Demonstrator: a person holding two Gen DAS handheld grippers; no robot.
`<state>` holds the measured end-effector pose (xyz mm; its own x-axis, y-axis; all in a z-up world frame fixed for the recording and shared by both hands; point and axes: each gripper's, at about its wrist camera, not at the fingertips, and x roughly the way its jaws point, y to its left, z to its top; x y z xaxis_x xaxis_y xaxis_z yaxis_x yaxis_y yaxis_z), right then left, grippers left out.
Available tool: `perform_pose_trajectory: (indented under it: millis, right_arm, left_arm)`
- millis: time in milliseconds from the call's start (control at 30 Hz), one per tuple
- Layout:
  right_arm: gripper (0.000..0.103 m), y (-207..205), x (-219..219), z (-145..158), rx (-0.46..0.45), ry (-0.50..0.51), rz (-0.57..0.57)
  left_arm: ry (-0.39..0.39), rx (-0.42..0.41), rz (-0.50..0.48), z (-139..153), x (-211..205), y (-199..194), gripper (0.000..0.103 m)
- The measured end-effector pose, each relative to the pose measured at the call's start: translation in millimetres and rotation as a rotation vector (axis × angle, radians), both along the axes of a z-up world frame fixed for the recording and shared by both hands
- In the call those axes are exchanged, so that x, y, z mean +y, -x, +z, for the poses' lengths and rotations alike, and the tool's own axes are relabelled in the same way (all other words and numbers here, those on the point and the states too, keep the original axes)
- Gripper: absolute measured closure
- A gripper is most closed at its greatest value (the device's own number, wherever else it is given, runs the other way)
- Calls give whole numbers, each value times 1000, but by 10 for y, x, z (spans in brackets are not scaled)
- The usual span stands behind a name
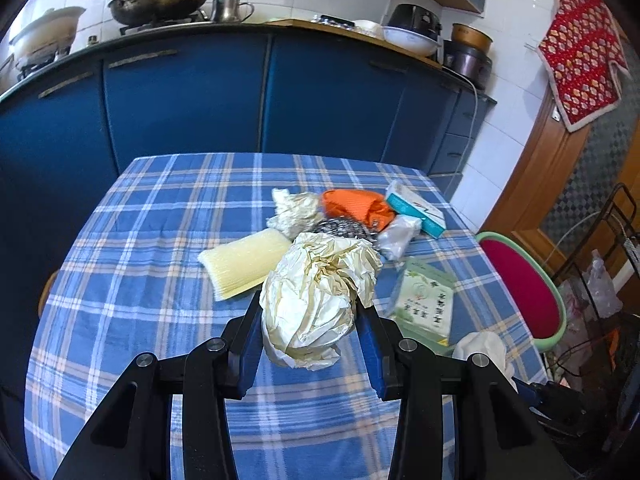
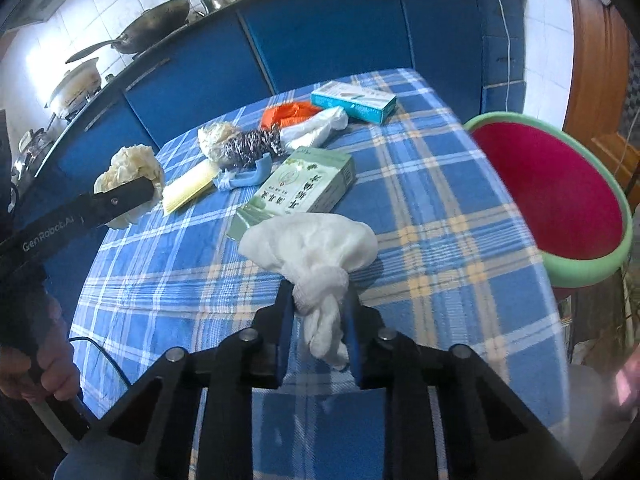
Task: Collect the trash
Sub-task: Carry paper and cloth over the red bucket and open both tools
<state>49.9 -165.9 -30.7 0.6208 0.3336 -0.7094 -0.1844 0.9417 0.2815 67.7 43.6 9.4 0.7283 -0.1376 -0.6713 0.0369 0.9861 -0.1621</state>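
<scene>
Both tools are loaded as we work through the trash on the checked bench (image 1: 132, 280). Our left tool (image 1: 310, 312) is clamped on a crumpled ball of cream paper (image 1: 316, 296), gripped across its middle so the loose folds cannot slip out; the ball hangs clear of the cloth, lifted rather than resting. Our right tool (image 2: 320, 304) is pinched on the knotted neck of a white gauze wad (image 2: 316, 248), the narrowest and firmest part, while the puffed body of the wad bulges ahead of the tips.

Ahead of the left tool lies what is yet to be gathered: a pale yellow sponge pad (image 1: 244, 264) just forward and left of the paper ball, a second crumpled paper (image 1: 294, 210), a steel scourer (image 1: 344, 230), an orange cloth (image 1: 356, 204) and a small clear plastic bag (image 1: 400, 234) bunched close together beyond it. A green carton (image 2: 304, 188) lies just beyond the right tool's wad, a teal box (image 2: 354, 100) farther ahead, and a blue plastic hook (image 2: 250, 178) sits forward and left, beside the sponge pad.

To the right of the right tool, just off the bench edge, stands a basin with a green rim and red inside (image 2: 560, 196). We judge it the likely drop point, which would explain why both pieces are held up off the cloth.
</scene>
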Motion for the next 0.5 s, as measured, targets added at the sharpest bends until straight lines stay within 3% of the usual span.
perform_pose_trajectory:
  millis: [500]
  right_arm:
    - [78, 36, -637, 308, -104, -8, -141]
  left_arm:
    - [33, 12, -149, 160, -620, -173, 59]
